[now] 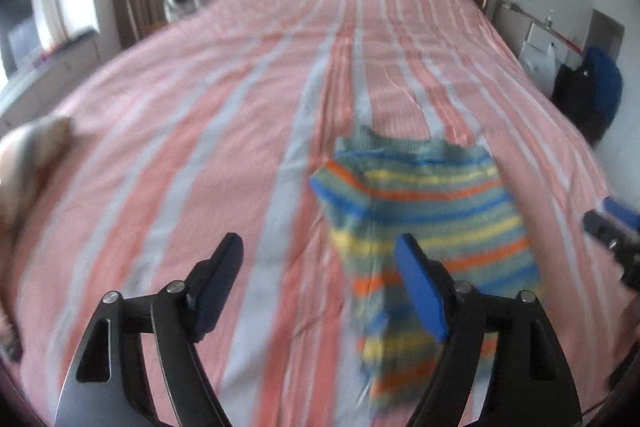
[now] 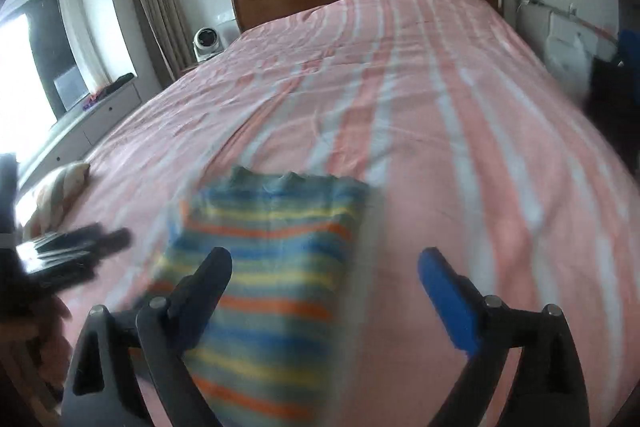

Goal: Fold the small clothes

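I have both tools wide apart and empty: the left hand-held gripper (image 1: 318, 247) hangs with nothing between its jaws, and the right hand-held gripper (image 2: 325, 261) is likewise spread with no cloth pinched. The striped knit garment (image 1: 424, 203) lies flat on the bed (image 1: 200, 115), partly folded, just ahead of and under the left tool's blue finger and, in the right wrist view, below that tool's dark finger. I judge it light, soft and floppy, a knit that will sag and stretch if I lift it by one point. I would take it at two corners of the near hem, or along a folded edge, pinching through both layers so they do not slide apart. Both views are blurred, so finer edges are unclear.
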### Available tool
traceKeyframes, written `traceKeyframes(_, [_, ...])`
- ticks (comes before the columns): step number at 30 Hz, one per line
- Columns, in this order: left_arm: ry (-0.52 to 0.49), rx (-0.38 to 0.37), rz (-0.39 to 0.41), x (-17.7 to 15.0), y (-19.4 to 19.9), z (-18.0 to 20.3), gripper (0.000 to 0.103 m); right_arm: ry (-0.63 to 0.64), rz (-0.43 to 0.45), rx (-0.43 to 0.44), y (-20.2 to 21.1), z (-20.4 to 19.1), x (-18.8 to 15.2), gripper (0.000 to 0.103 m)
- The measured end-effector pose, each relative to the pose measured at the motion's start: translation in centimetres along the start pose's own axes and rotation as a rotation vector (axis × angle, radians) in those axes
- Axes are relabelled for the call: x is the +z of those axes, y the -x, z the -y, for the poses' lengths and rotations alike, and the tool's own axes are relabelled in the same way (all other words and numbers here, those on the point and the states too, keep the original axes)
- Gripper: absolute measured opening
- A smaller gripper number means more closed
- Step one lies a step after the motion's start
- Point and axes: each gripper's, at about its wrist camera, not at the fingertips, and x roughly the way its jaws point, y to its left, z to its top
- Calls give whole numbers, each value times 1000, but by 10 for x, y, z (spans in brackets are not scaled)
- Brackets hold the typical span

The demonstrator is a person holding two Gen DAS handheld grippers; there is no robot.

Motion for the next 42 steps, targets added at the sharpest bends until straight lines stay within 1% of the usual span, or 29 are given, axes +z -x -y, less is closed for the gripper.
traceKeyframes(2, [-32,43,75,-21,34,5,92,73,36,-53,35,2,-18,94])
traceKeyframes(3, [-39,62,121,-32,53,8,99,85,65,-62,51,5,-25,94])
traceKeyframes(4, [-40,78,169,-43,74,11,101,92,105,-62,69,10,-34,94])
traceKeyframes(5, [-40,88,216,-53,93,14,101,96,148,-58,91,13,-45,97])
traceKeyframes(6, [-37,94,264,-63,113,17,103,92,186,-60,113,18,-56,103])
traceKeyframes(7, [-32,91,294,-69,126,18,103,85,208,-60,128,21,-64,103])
traceKeyframes(8, [-15,83,329,-77,144,19,103,74,202,-56,144,24,-77,103])
traceKeyframes(10, [27,66,357,-89,171,22,103,42,160,-33,158,34,-92,103])
traceKeyframes(12, [40,64,350,-93,186,25,103,-8,170,-27,176,41,-108,103])
traceKeyframes(13, [32,62,356,-95,194,29,103,-34,217,-39,191,43,-117,103])
traceKeyframes(14, [11,68,380,-100,207,34,103,-55,283,-55,206,44,-123,103])
traceKeyframes(16, [-39,101,418,-104,220,43,103,-84,386,-77,232,42,-135,103])
traceKeyframes(17, [-60,114,413,-106,221,48,103,-94,408,-95,237,39,-136,103])
traceKeyframes(18, [-78,125,399,-106,222,52,103,-81,381,-111,233,36,-133,103])
traceKeyframes(19, [-86,135,385,-109,223,54,103,-50,292,-117,223,32,-129,103])
traceKeyframes(20, [-86,167,365,-111,223,58,103,-20,226,-119,214,27,-128,103])
traceKeyframes(21, [-89,193,351,-113,222,61,103,3,209,-121,210,23,-128,103])
traceKeyframes(22, [-103,227,327,-116,221,65,103,18,214,-121,210,20,-130,103])
traceKeyframes(23, [-112,239,317,-119,221,68,103,28,239,-102,215,15,-131,103])
traceKeyframes(24, [-124,238,304,-123,221,72,103,34,257,-83,221,12,-135,103])
traceKeyframes(26, [-128,210,274,-129,222,77,103,55,285,-64,231,2,-136,103])
traceKeyframes(27, [-119,179,249,-130,223,79,103,64,285,-61,235,-1,-139,103])
traceKeyframes(28, [-105,146,221,-130,222,80,103,76,271,-56,235,-5,-138,103])
traceKeyframes(30, [-84,107,186,-131,220,81,103,88,238,-47,234,-11,-141,103])
traceKeyframes(32, [-74,78,167,-132,221,82,103,79,230,-34,234,-13,-142,103])
traceKeyframes(34, [-74,73,158,-133,221,82,103,74,222,-31,234,-14,-143,103])
traceKeyframes(36, [-78,85,127,-135,216,84,103,74,214,-31,232,-14,-144,103])
traceKeyframes(39, [-69,95,88,-138,210,82,103,71,180,-40,226,-14,-144,103])
traceKeyframes(42, [-59,99,69,-140,206,80,103,55,135,-63,217,-13,-144,103])
